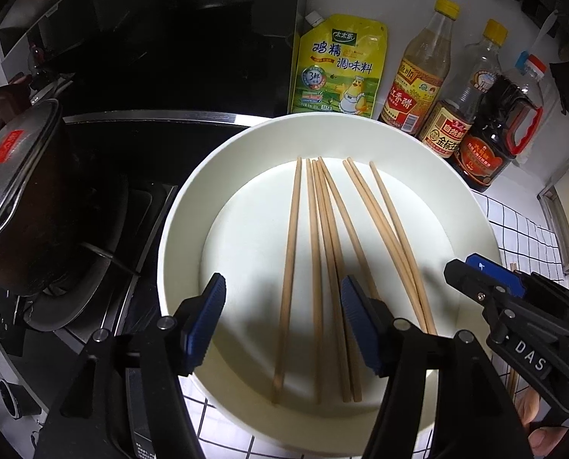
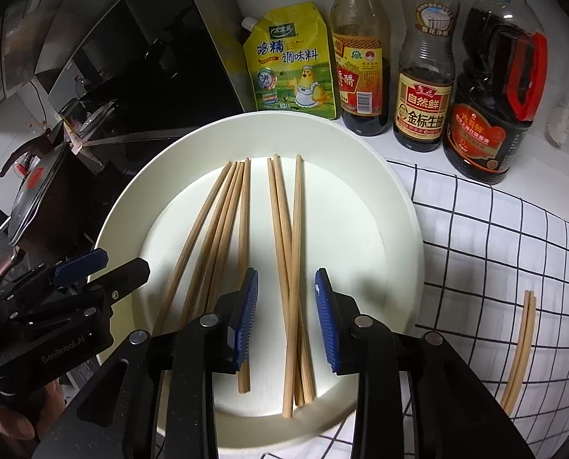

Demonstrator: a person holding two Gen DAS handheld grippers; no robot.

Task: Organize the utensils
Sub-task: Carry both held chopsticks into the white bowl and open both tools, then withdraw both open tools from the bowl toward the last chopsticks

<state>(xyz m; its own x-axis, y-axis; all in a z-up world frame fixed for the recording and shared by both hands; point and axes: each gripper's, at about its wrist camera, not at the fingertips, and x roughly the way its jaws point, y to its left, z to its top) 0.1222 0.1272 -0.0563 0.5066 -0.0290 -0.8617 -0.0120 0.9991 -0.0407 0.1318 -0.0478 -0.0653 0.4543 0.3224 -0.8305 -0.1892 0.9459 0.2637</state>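
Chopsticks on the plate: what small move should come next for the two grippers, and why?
Probably lift the right gripper clear and reach for the pair of chopsticks still on the checked cloth. Both grippers stand open with nothing held, and eight chopsticks already lie on the plate.

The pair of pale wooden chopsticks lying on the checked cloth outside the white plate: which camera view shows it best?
The right wrist view: the pair of pale wooden chopsticks lies there in nearly full length on the checked cloth, apart from the white plate. The left wrist view shows only slivers behind the right gripper.
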